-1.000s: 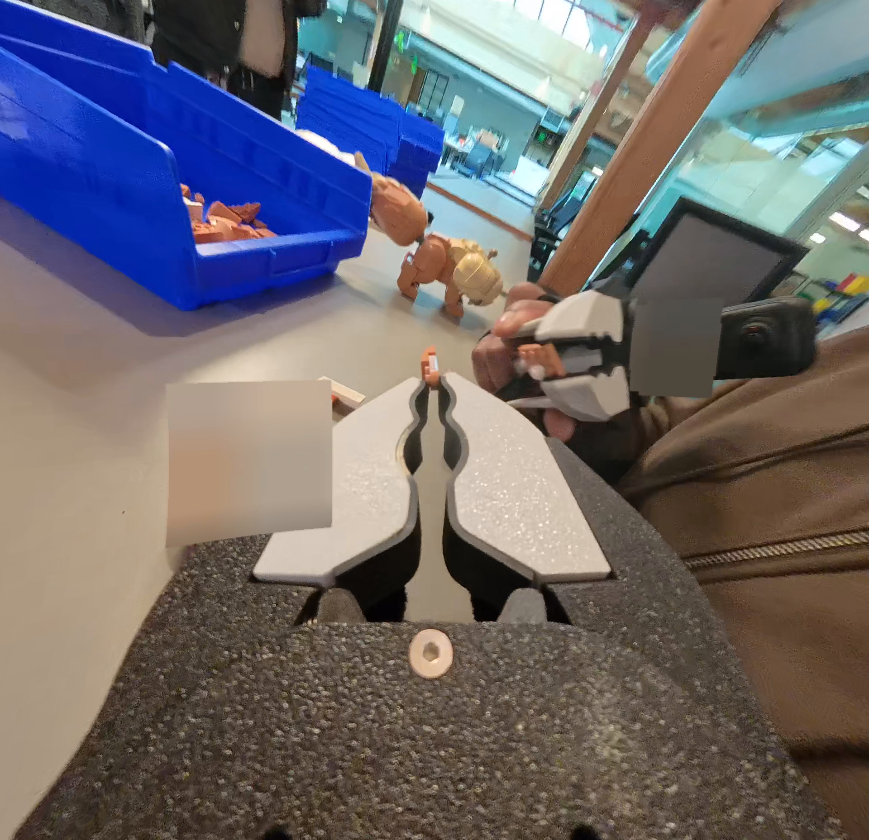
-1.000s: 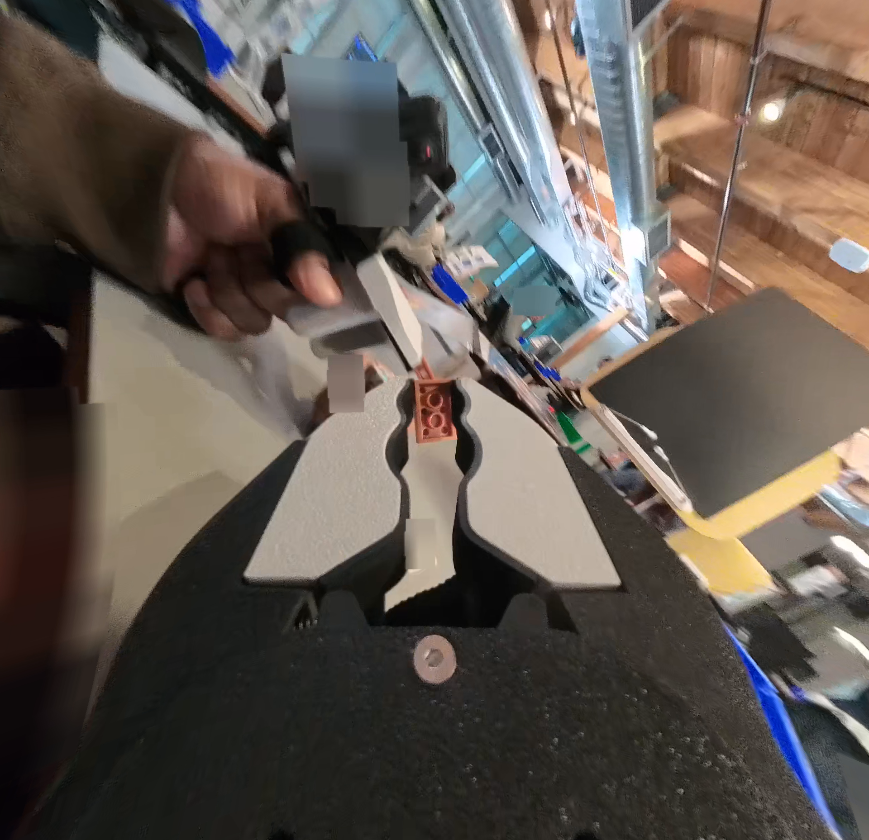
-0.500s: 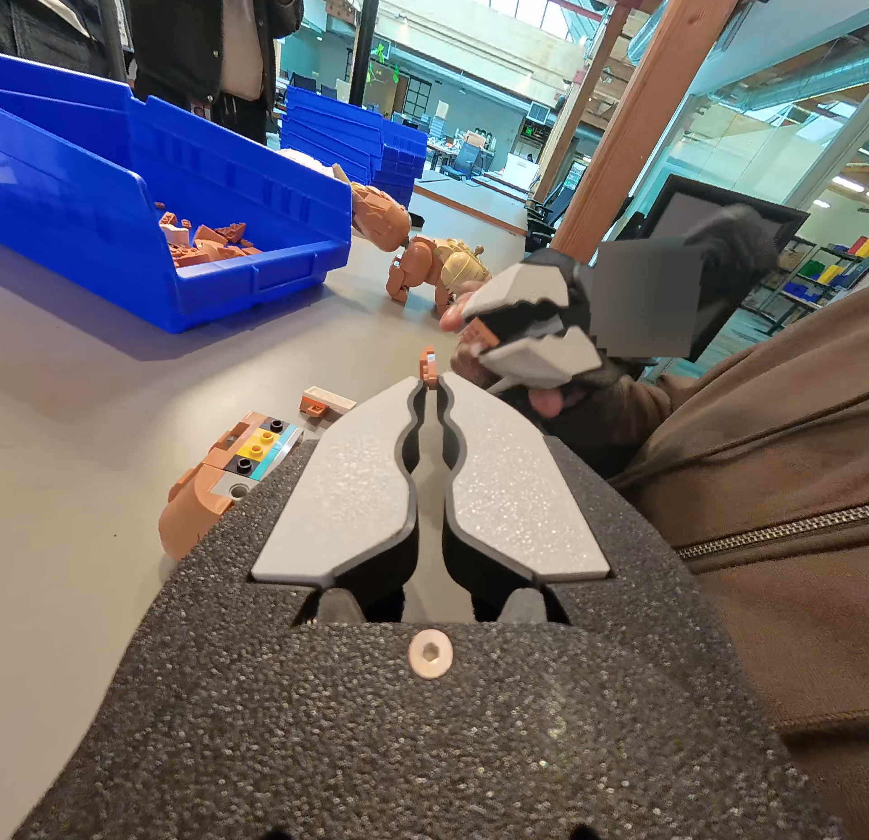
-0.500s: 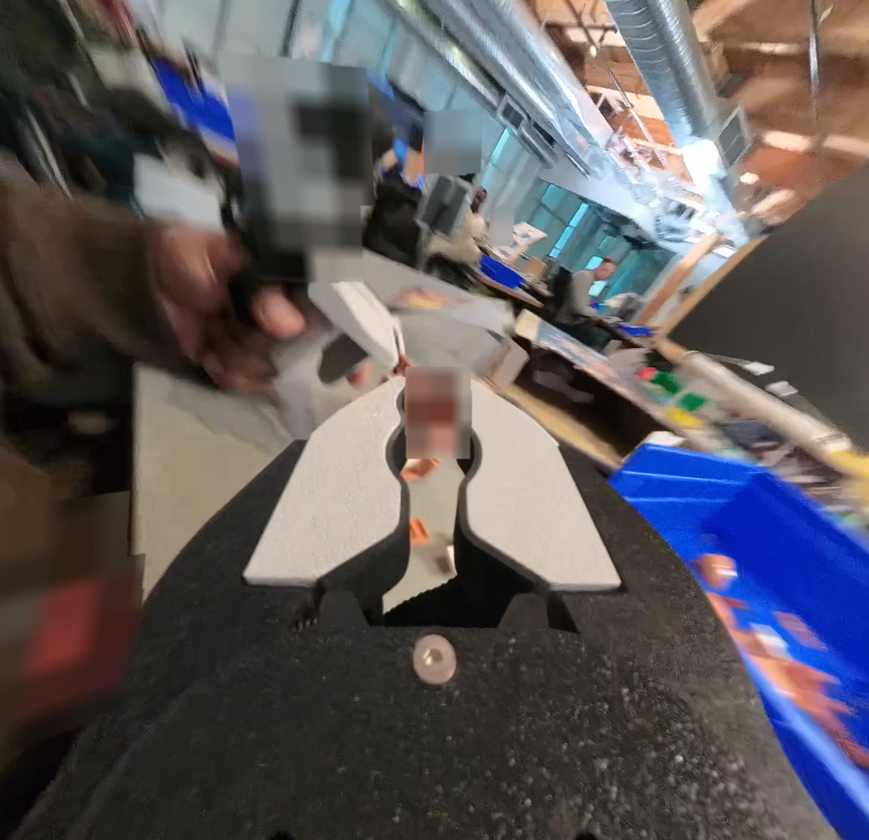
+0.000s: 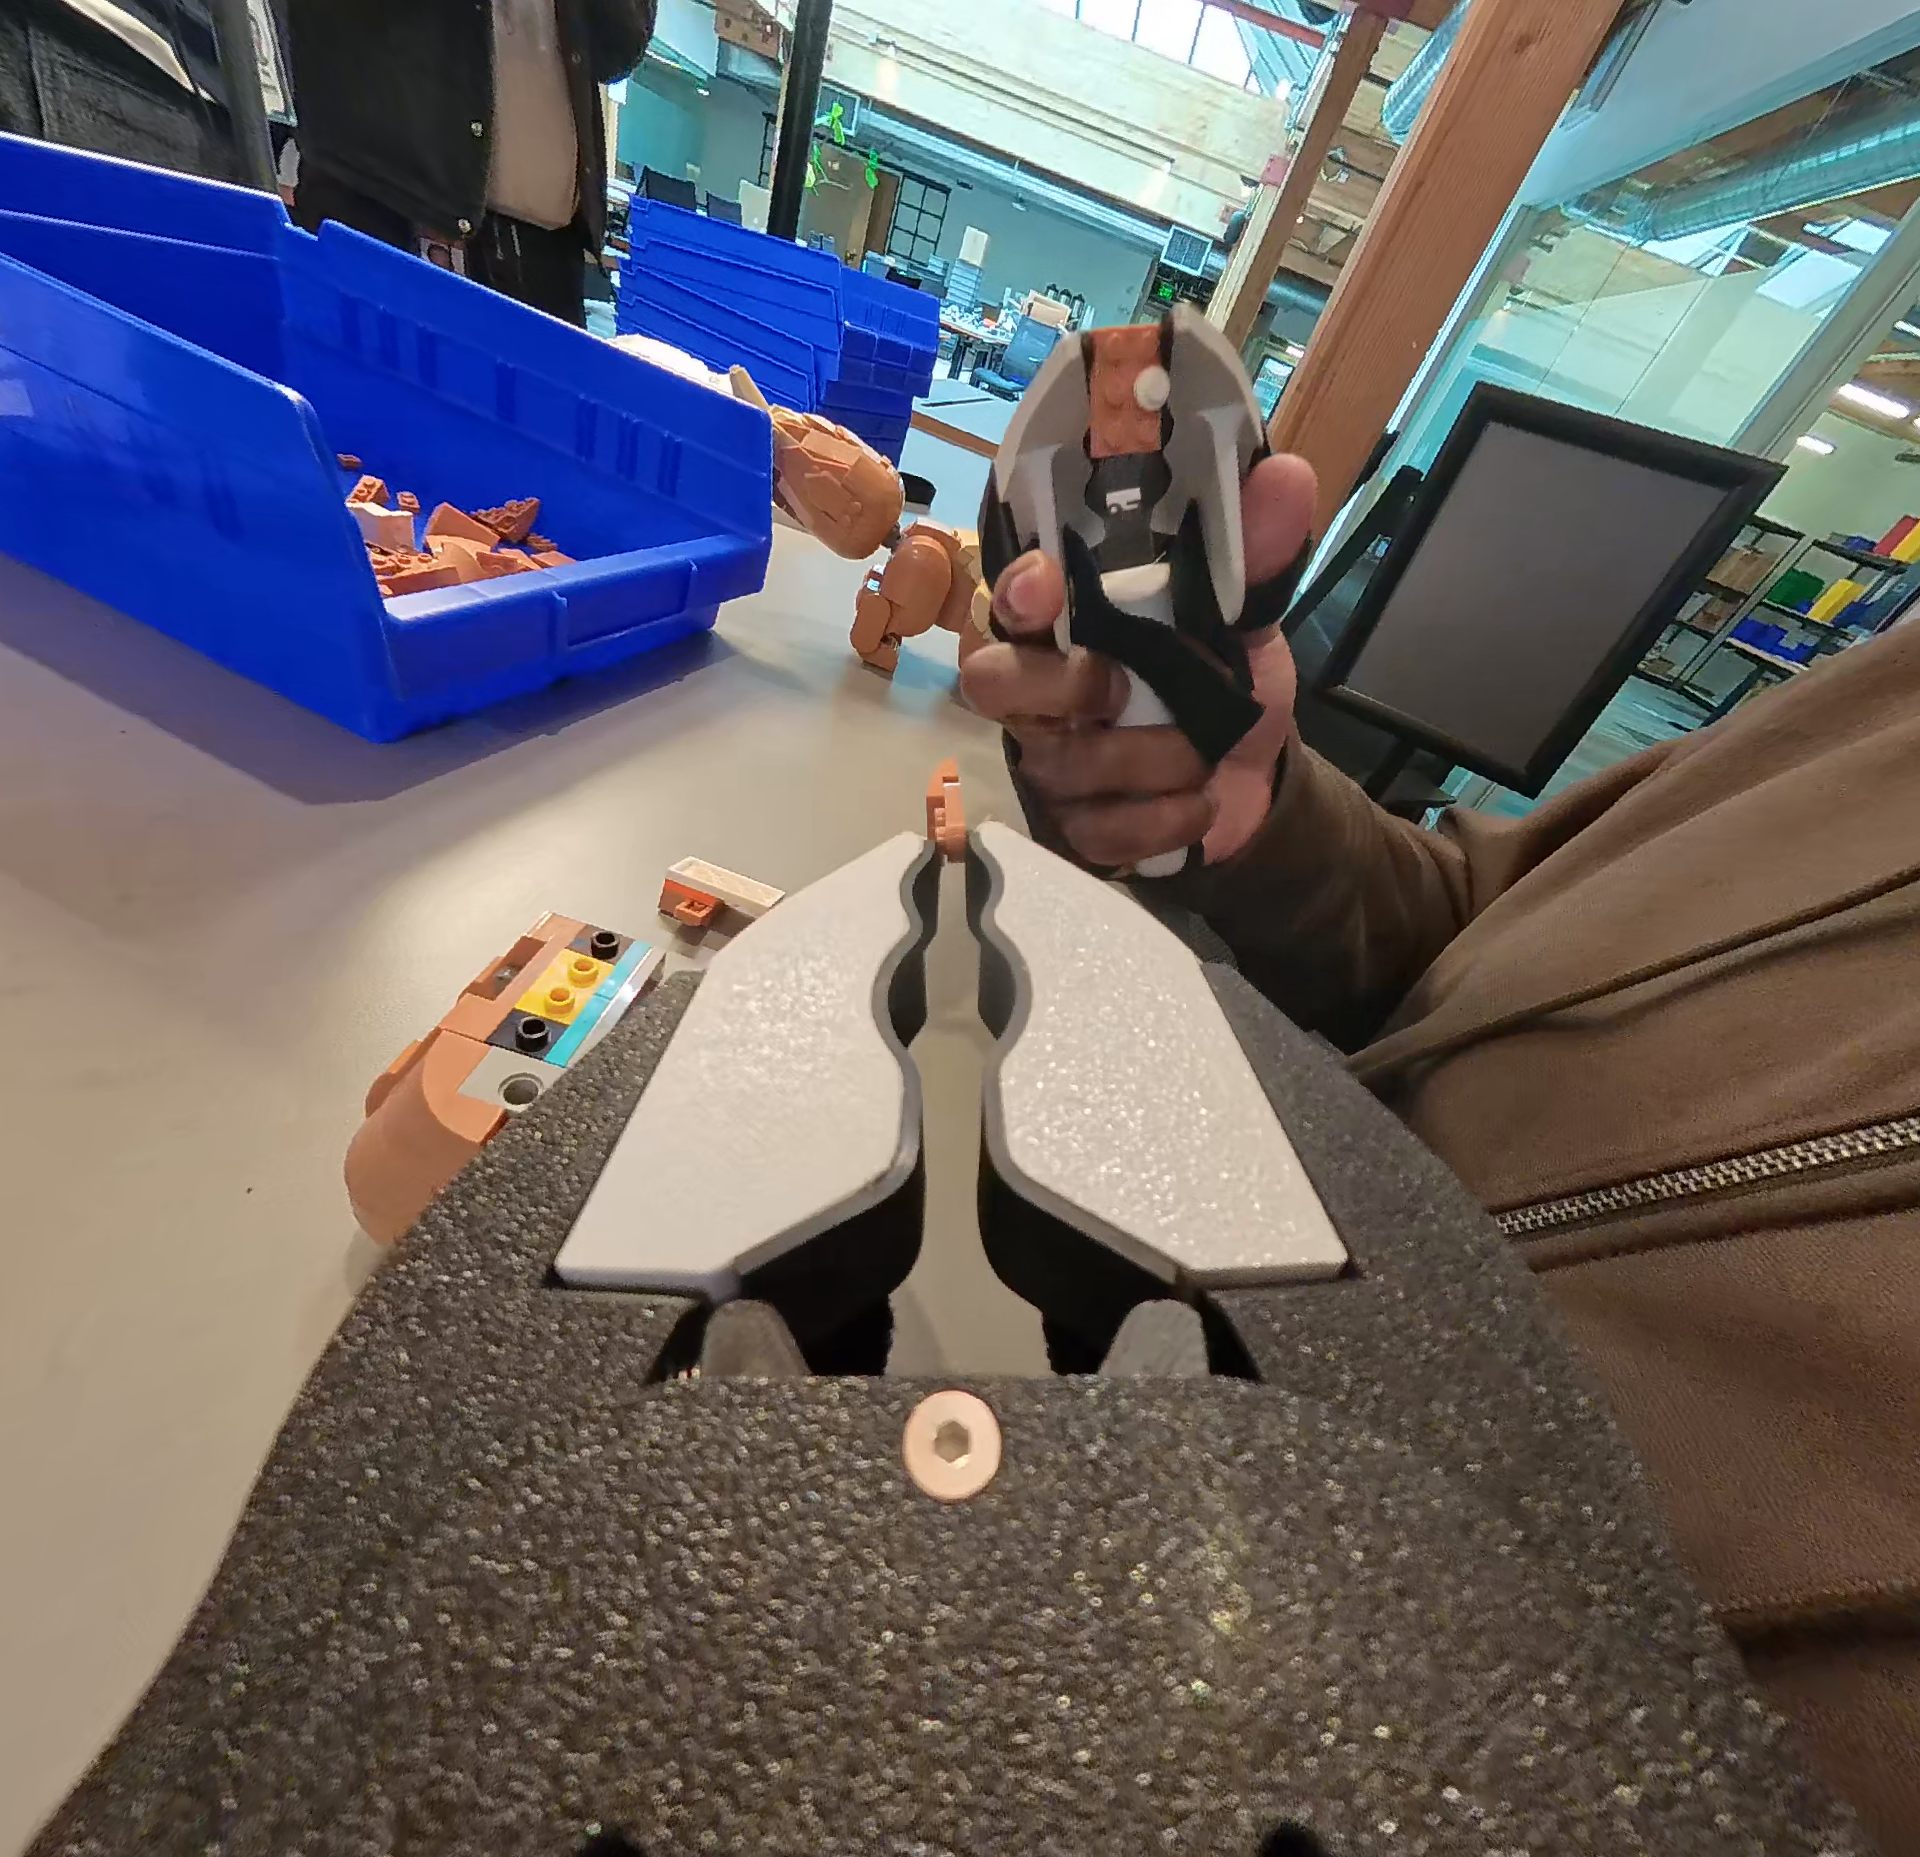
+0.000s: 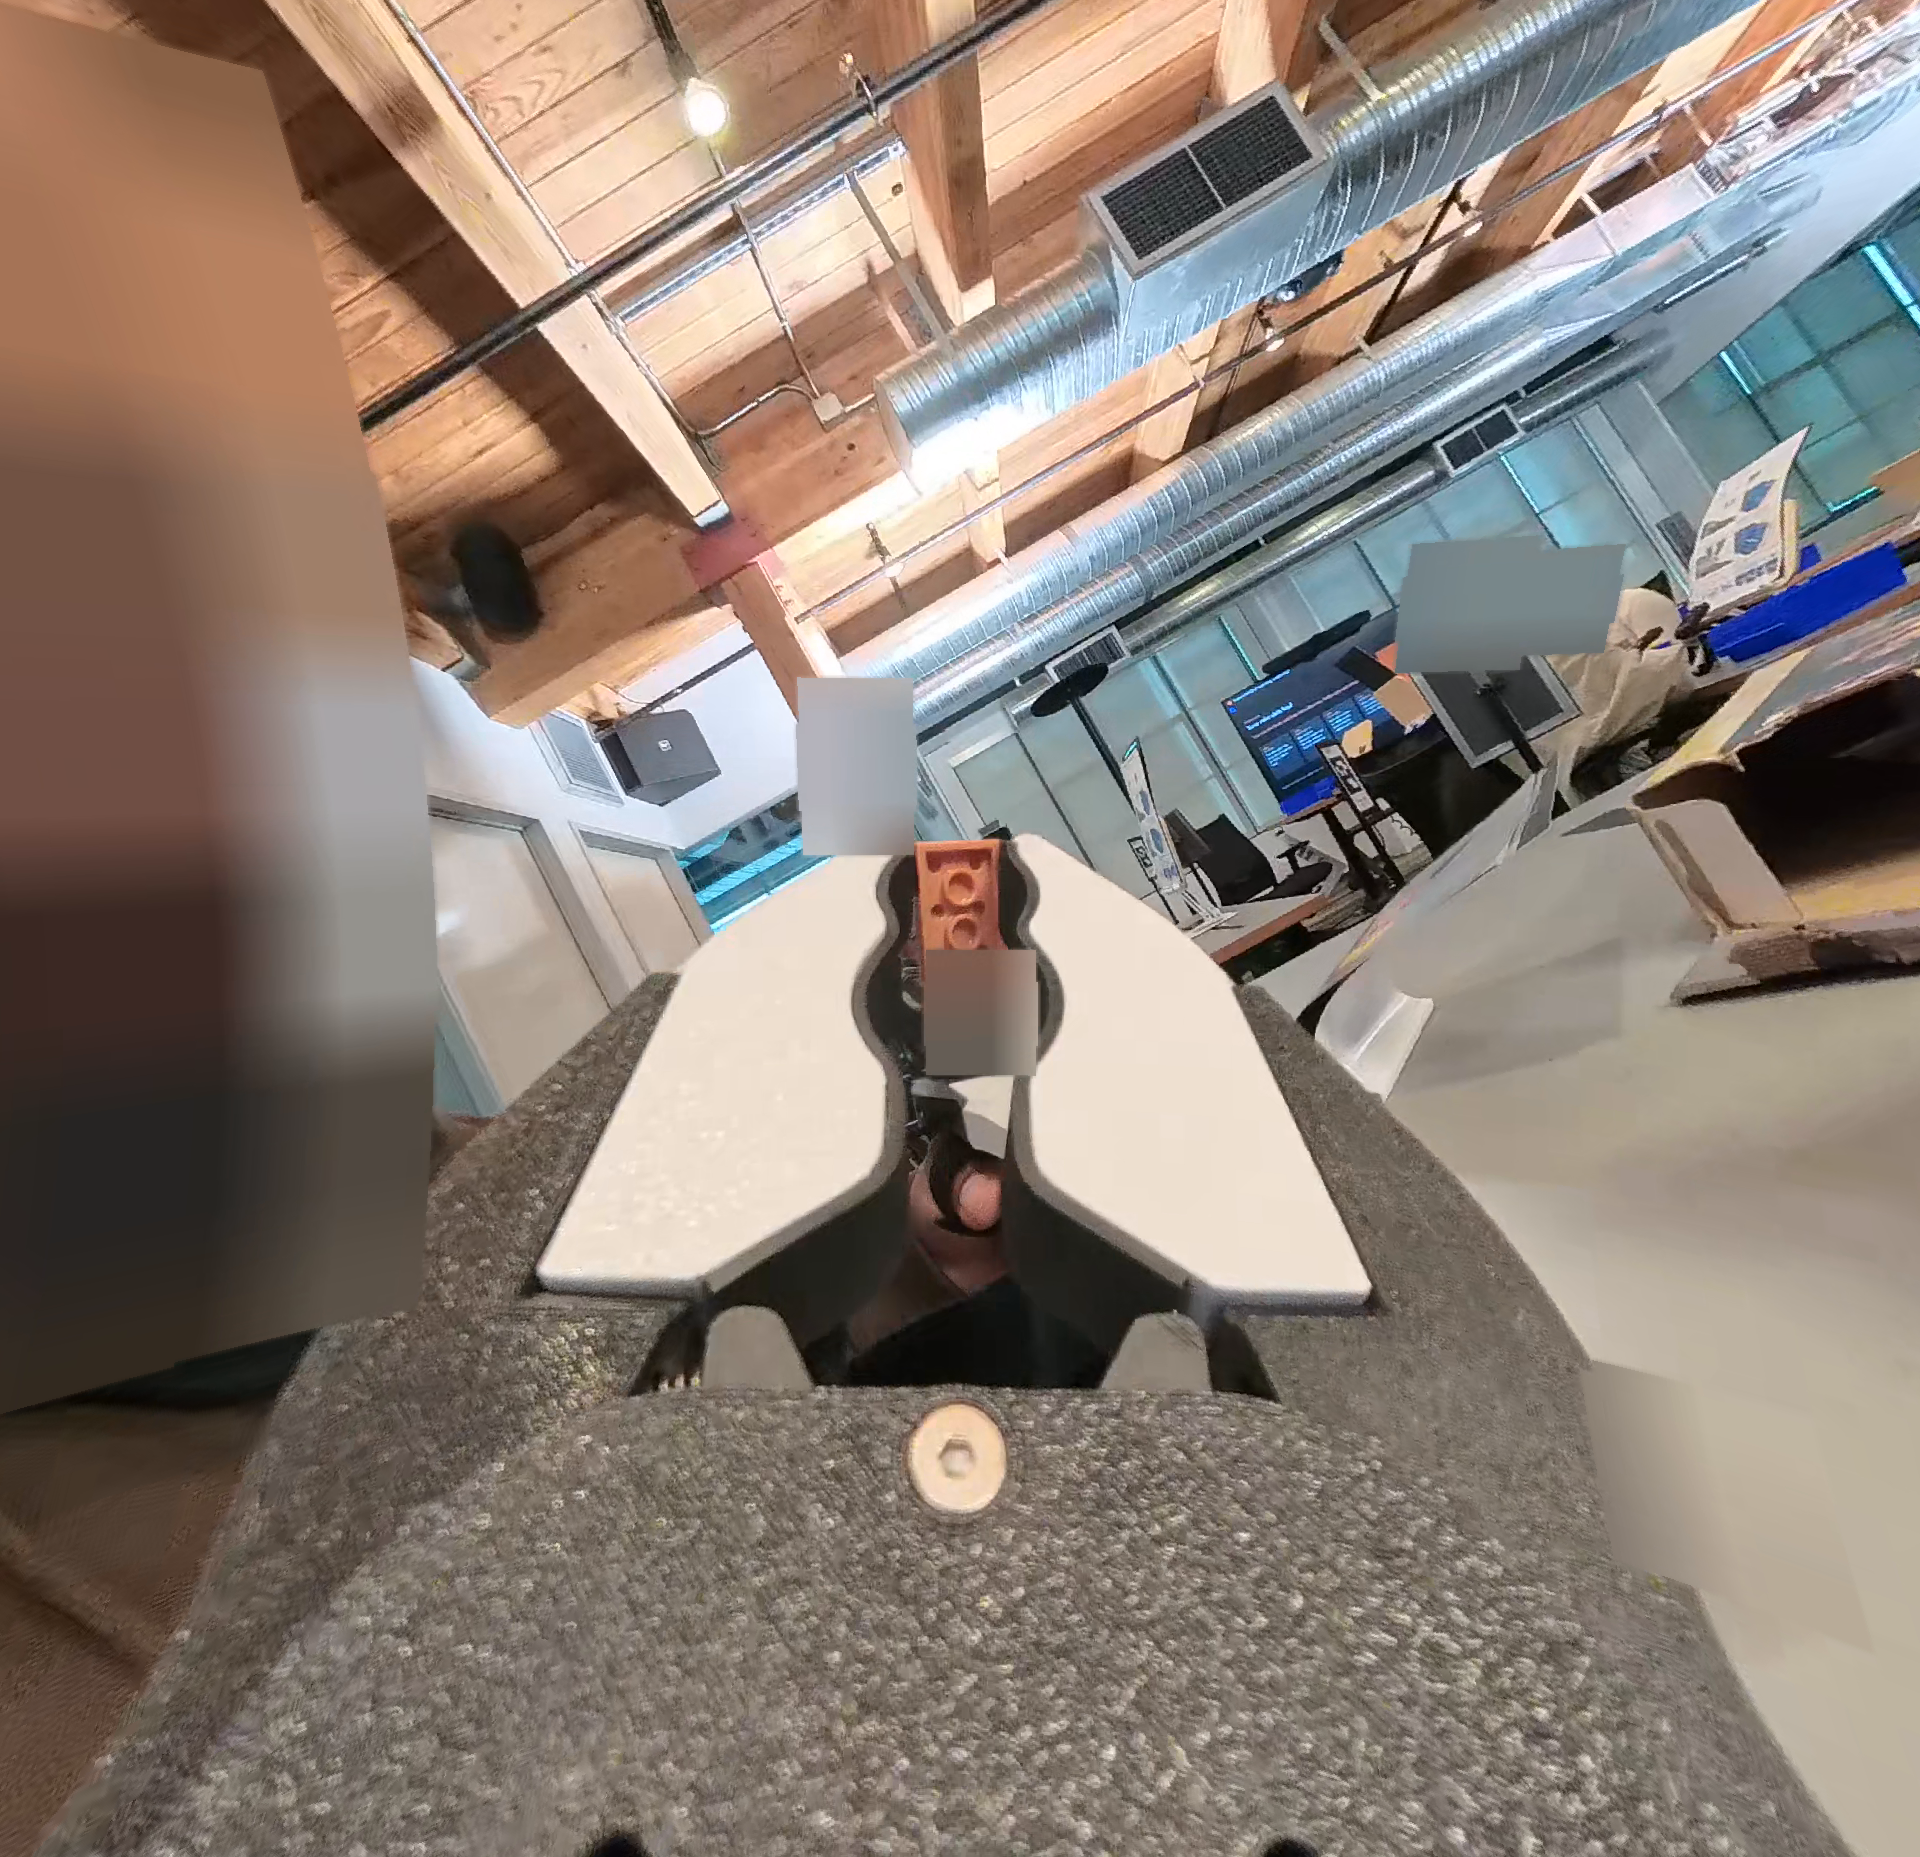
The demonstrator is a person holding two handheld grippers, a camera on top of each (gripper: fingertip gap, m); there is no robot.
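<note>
your left gripper point(image 5: 948, 843) is pinching a tiny brown piece point(image 5: 943, 805) above the grey table point(image 5: 208, 872), and your right gripper point(image 6: 961, 851) is clamping an orange-brown plate point(image 6: 961, 893), tilted toward the ceiling.

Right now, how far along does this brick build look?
Done: a partly built brown brick body lies beside the left gripper. In hand: the left gripper pinches a small brown piece; the right gripper grips a brown plate. Left: loose bricks lie in the blue bin.
</note>
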